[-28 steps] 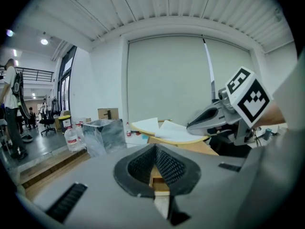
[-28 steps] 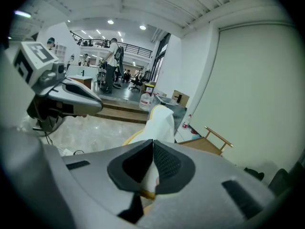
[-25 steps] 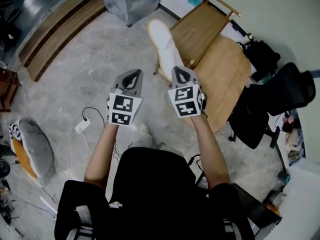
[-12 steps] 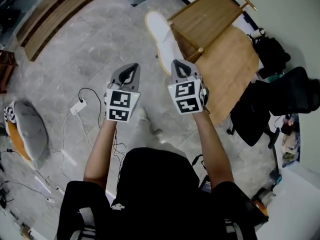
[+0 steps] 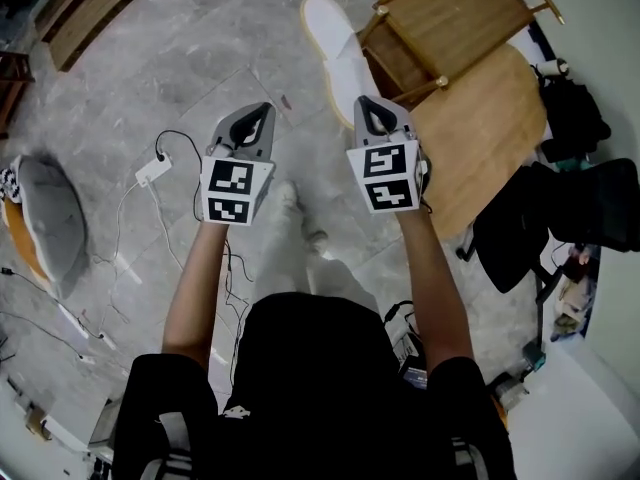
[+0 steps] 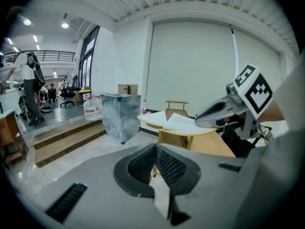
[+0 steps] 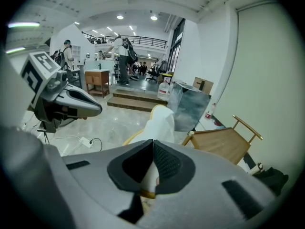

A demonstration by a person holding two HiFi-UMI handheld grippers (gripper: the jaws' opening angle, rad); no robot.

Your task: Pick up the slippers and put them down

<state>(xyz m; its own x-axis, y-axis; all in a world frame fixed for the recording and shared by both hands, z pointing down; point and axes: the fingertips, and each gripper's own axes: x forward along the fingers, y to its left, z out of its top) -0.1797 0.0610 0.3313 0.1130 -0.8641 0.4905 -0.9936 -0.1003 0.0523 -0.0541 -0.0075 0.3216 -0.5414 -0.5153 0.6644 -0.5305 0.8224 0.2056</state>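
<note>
Marble floor under you: no loose slippers I can make out, only pale footwear on your feet. Left tongs and right tongs are both closed and empty. Pickup hasn't begun.

Looked like open-plan office or lab hall. Round wooden table stood on grey stone-tile floor; black office chair sat just beside table. Beyond table, wooden steps rose to work area with people, office chairs. Mezzanine railing ran above.
</note>
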